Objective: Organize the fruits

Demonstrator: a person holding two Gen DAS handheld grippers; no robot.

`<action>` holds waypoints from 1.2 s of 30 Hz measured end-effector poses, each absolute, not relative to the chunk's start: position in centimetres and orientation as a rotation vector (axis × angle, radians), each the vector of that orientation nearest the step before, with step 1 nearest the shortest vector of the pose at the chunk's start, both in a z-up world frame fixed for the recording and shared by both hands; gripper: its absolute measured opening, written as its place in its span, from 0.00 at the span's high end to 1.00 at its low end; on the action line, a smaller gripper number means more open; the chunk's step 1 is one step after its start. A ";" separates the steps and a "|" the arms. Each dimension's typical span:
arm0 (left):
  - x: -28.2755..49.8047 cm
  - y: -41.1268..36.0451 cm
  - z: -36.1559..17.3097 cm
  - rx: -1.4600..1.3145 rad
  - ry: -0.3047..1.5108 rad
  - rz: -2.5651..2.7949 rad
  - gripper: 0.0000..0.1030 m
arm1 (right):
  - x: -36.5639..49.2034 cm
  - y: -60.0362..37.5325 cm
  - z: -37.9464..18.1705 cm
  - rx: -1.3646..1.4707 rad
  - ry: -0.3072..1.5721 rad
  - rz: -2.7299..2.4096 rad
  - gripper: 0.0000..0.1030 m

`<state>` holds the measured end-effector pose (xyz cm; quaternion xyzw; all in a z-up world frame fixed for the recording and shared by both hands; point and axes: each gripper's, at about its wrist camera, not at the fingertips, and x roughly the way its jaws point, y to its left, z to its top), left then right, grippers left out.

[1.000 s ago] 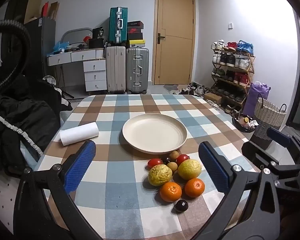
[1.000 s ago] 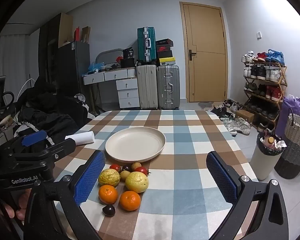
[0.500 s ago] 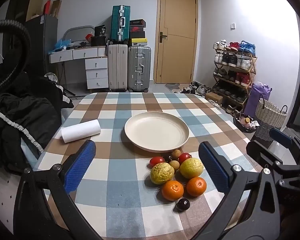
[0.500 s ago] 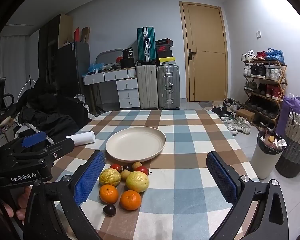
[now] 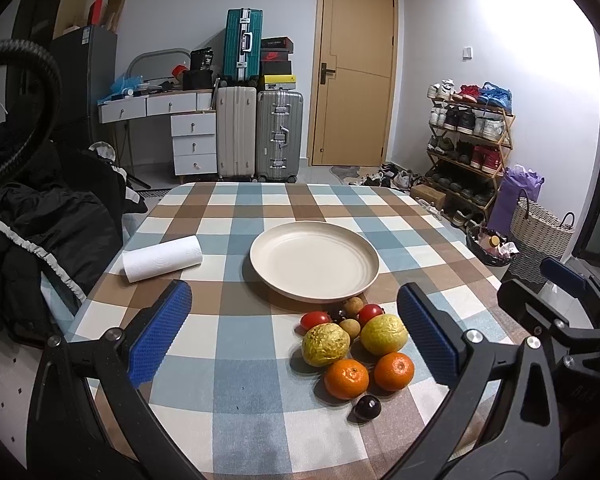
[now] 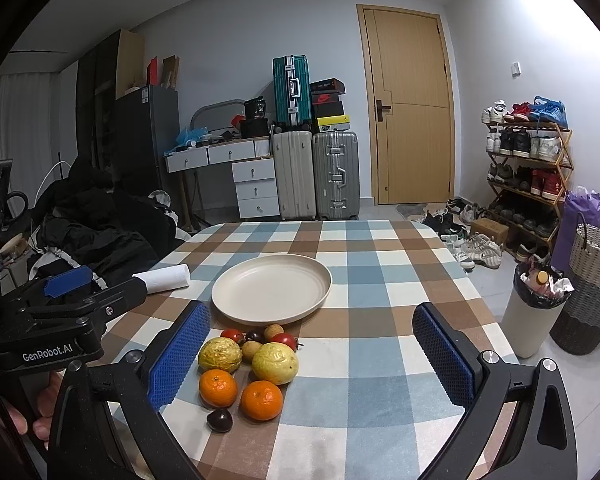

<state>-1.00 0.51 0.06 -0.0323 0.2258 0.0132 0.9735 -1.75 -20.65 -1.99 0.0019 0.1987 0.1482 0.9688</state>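
Observation:
A cluster of fruit lies on the checked tablecloth in front of an empty cream plate [image 5: 314, 260] [image 6: 272, 288]: two oranges [image 5: 346, 378] [image 6: 218, 387], two yellow-green wrinkled fruits [image 5: 383, 334] [image 6: 275, 362], two red tomatoes [image 5: 315, 319] [image 6: 284, 340], small brown fruits [image 5: 354, 306] and a dark plum [image 5: 367, 407] [image 6: 219, 420]. My left gripper [image 5: 294, 334] is open and empty, above the near table edge, left of the fruit. My right gripper [image 6: 310, 354] is open and empty, with the fruit by its left finger.
A white paper roll [image 5: 162, 258] lies left of the plate. A dark pile of clothes [image 5: 40, 216] is off the table's left side. A white bin [image 6: 534, 308] and a woven basket [image 6: 590, 292] stand on the floor at the right.
Both grippers have crept slightly; the view has shifted a little. Jaws remain open and nothing on the table has moved.

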 end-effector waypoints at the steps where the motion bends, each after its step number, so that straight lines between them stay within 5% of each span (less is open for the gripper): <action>1: -1.0 0.6 0.0 -0.068 0.457 0.024 0.00 | -1.7 -20.5 -2.0 0.007 0.402 0.301 0.00; 36: -1.1 0.7 -0.5 -0.067 0.457 0.039 0.00 | -2.2 -20.6 -1.9 0.012 0.394 0.300 0.00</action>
